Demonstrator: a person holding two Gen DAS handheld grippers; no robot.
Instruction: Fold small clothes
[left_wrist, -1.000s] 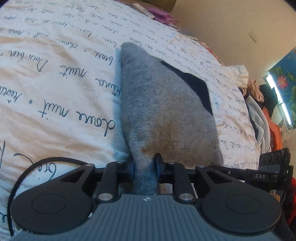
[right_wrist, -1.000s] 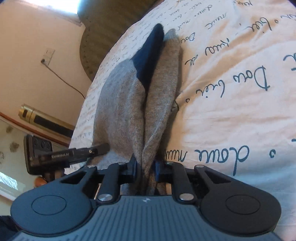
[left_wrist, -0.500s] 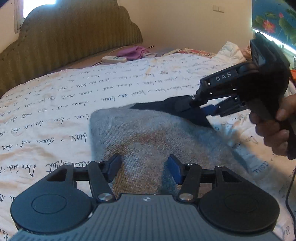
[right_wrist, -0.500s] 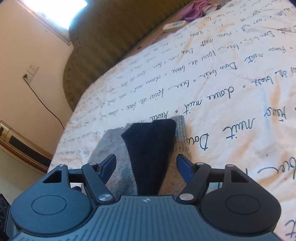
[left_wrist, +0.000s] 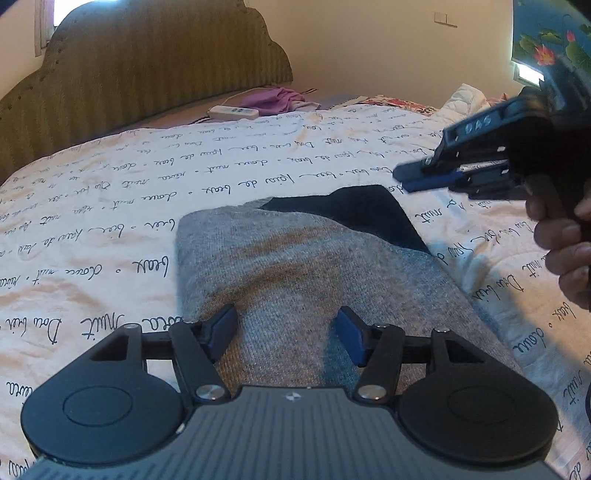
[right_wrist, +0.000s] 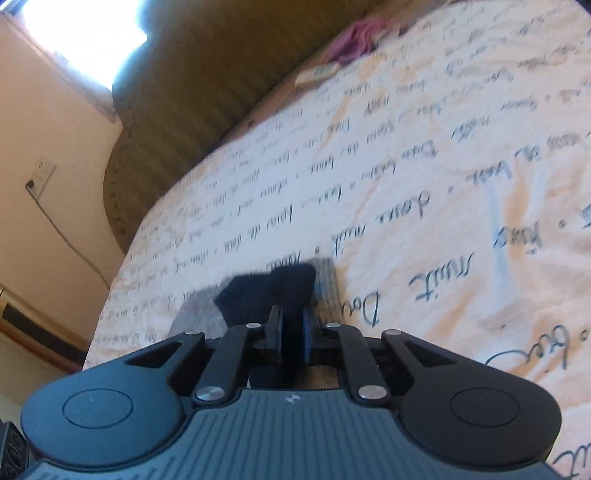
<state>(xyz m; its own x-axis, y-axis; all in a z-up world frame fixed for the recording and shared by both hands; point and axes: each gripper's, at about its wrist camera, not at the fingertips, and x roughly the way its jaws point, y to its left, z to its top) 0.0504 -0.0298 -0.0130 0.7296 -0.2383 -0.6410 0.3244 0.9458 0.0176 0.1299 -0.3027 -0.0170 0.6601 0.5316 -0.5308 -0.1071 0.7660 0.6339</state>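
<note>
A small grey garment (left_wrist: 295, 269) with a black panel (left_wrist: 354, 210) lies flat and folded on the bed. My left gripper (left_wrist: 286, 328) is open just above its near end, holding nothing. My right gripper (left_wrist: 402, 179) shows in the left wrist view at the right, lifted above the black corner, its jaws together and empty. In the right wrist view the right gripper (right_wrist: 291, 325) is shut with nothing between the fingers, and the garment's black end (right_wrist: 273, 291) lies just beyond its tips.
The bedspread (left_wrist: 110, 229) is white with dark script. An olive padded headboard (left_wrist: 147, 62) stands at the back. A white remote (left_wrist: 232, 112) and a purple cloth (left_wrist: 273, 99) lie near it. Piled clothes (left_wrist: 465, 98) sit far right.
Both grippers let go of the grey garment, which now lies flat on the bed. The left gripper opened and stays open. The right gripper opened, drew back up and closed empty.
</note>
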